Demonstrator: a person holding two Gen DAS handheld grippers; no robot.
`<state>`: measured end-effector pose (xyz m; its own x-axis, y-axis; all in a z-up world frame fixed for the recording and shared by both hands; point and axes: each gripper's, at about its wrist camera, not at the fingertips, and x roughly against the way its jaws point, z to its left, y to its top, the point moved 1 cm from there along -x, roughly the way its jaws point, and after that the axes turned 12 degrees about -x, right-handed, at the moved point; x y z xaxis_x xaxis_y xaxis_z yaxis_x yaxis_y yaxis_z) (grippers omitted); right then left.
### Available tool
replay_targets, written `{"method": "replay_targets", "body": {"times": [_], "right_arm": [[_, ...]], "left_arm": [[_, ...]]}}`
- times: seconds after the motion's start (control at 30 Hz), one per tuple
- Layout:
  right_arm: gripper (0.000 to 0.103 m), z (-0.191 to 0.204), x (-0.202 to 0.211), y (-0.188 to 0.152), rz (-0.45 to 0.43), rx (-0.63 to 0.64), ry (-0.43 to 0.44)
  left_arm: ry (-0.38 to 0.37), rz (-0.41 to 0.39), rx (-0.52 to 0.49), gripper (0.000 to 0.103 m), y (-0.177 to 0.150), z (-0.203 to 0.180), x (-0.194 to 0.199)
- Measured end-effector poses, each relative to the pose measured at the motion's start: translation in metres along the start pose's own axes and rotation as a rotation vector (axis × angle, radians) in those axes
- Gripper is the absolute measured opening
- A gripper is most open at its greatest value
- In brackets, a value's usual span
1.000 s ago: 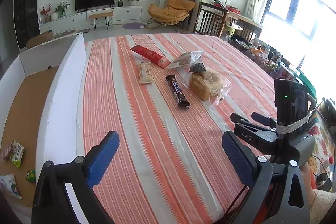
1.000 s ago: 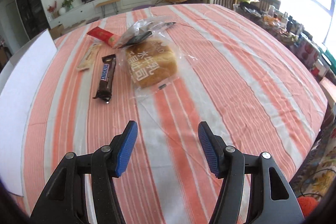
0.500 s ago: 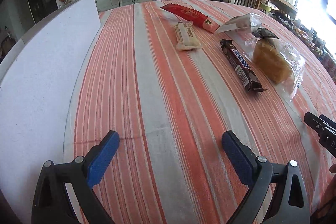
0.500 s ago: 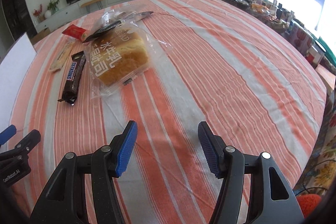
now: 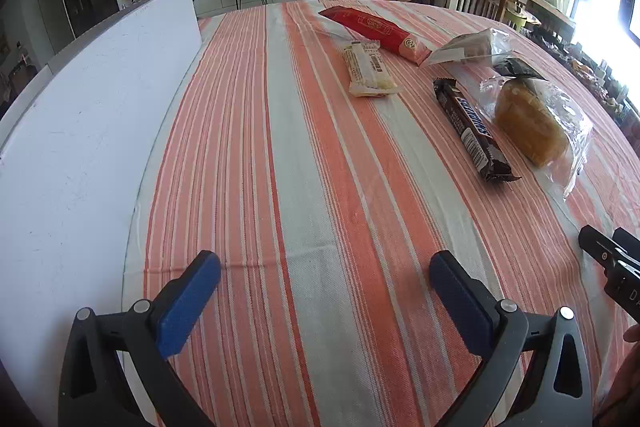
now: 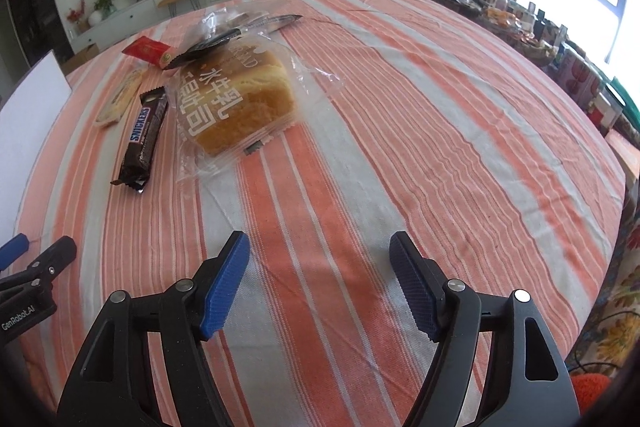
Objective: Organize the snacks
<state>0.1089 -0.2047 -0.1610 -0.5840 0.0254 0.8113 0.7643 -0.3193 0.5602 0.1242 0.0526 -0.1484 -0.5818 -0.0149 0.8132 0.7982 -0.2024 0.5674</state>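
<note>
Several snacks lie on the striped tablecloth. A Snickers bar (image 5: 472, 129) (image 6: 143, 137) lies beside a bagged bread loaf (image 5: 532, 123) (image 6: 236, 103). A pale wafer pack (image 5: 370, 69) (image 6: 118, 99), a red packet (image 5: 376, 29) (image 6: 150, 51) and a clear bag (image 5: 472, 47) (image 6: 236, 27) lie farther back. My left gripper (image 5: 324, 287) is open and empty, low over the cloth, well short of the snacks. My right gripper (image 6: 320, 267) is open and empty, in front of the loaf. Each gripper's body shows at the other view's edge.
A white box wall (image 5: 80, 107) (image 6: 28, 115) stands along the table's left side. The striped table (image 6: 440, 107) runs bare to the right. Cluttered shelves (image 6: 560, 43) and chairs lie beyond the right edge.
Both grippers have moved forward and lower toward the snacks. The left view has swung right, so the box's inside is out of sight. Both stay open.
</note>
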Motion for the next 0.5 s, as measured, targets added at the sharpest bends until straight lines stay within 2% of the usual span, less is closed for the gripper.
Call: {"method": "replay_targets", "body": {"times": [0.5], "right_arm": [[0.081, 0.0001, 0.0010, -0.0008, 0.000, 0.006, 0.000]], "left_arm": [[0.000, 0.000, 0.000, 0.103, 0.0001, 0.0002, 0.0000]]}}
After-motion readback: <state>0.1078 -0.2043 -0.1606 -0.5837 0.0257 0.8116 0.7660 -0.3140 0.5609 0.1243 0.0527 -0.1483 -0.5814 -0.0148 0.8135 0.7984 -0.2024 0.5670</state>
